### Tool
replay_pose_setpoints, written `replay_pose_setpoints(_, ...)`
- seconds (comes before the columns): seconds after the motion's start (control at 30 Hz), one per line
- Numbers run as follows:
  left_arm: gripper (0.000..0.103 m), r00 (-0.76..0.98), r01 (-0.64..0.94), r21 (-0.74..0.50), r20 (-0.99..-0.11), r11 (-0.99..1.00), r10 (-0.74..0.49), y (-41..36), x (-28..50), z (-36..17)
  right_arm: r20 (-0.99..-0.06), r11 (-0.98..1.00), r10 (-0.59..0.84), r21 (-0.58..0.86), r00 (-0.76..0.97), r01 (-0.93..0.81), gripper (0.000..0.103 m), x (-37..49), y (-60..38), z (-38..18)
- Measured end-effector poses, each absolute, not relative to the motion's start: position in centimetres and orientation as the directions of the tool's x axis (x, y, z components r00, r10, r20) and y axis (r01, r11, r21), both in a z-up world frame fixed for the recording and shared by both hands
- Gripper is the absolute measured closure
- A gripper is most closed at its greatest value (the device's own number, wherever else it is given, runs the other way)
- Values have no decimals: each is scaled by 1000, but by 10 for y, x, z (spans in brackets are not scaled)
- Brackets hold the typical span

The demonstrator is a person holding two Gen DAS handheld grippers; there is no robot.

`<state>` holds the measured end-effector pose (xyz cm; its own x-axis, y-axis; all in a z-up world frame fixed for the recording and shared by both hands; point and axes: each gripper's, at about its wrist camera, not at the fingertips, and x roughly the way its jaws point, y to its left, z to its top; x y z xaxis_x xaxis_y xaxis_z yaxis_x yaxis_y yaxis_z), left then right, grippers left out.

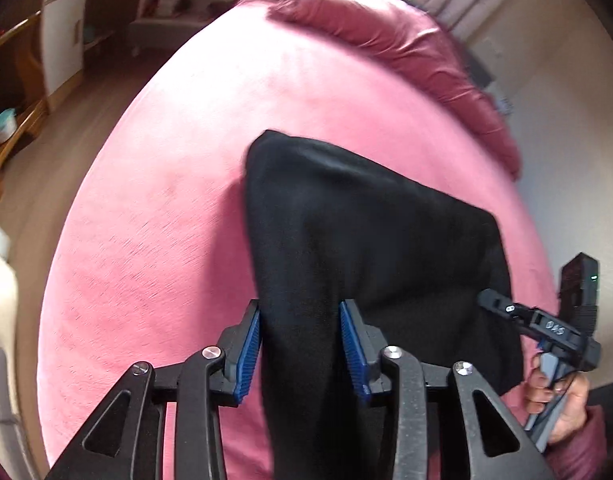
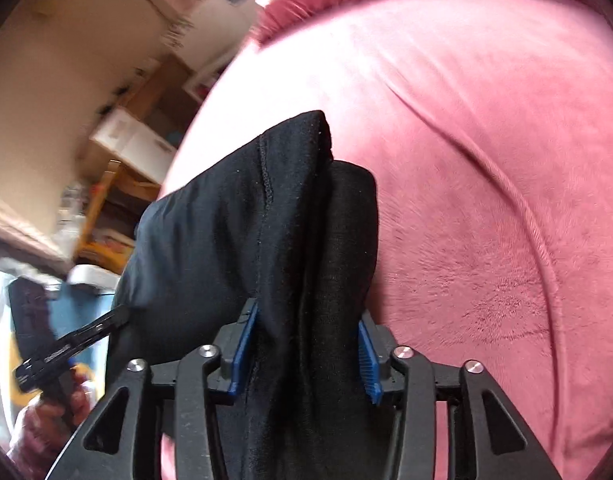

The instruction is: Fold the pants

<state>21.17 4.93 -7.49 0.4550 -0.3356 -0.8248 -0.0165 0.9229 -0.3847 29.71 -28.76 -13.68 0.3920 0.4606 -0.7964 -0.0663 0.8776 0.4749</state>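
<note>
Over the wide bed with its soft pink plush cover [image 1: 154, 208], the pair of black knit pants [image 1: 346, 216] hangs lifted in the air, bunched and doubled over itself, with the pink surface showing beneath and beyond it. The left gripper [image 1: 300, 344], black-framed with ribbed blue pads, has a thick gather of the black cloth running between its fingers; the pads sit against the fabric on both sides, so I take it to be clamped on the pants. The right gripper [image 2: 306, 354] does the same at the other end, its blue pads pressed to a fold that shows a stitched seam, and from the left camera you can see it reaching in from the side with the person's hand [image 1: 558, 396] on its handle. Holding the garment at two points like this seems meant to keep the edge stretched between them, so the cloth can drop flat instead of in a heap. The bed gives plenty of bare cover ahead for laying it out; a rumpled pink pillow or quilt [image 1: 390, 40] lies at the far end, well apart. My guess is the fold is only midway, since the pants are not yet resting flat
</note>
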Motion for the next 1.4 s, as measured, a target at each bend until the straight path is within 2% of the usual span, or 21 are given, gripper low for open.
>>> replay_pose_setpoints(0.07,44,460,-38,-373,-830,927,-315,54,205,-86,-790,872,463,487,402,-50,37,295,-293,-146)
replay_pose_setpoints(0.2,40,494,-57,-354,-823,934,-282,53,197,-89,-785,876,457,478,419,-60,36,292,-290,-144)
replay_pose_setpoints(0.27,40,510,-75,-336,-822,939,-253,51,190,-82,-796,891,431,450,424,-60,31,282,-294,-139)
replay_pose_setpoints(0.47,39,566,-89,-235,-812,968,-145,30,177,-58,-814,939,331,336,478,-78,31,266,-285,-111)
replay_pose_setpoints(0.8,38,633,-108,-194,-769,975,-83,9,145,-38,-752,993,100,112,651,-24,31,201,-283,-63)
replay_pose_setpoints(1.03,38,682,-115,-208,-728,971,-75,5,104,-23,-702,996,57,84,710,4,31,148,-259,-37)
replay_pose_setpoints(1.4,38,745,-100,-138,-666,985,-17,-10,48,2,-680,998,50,60,731,-13,31,85,-225,-29)
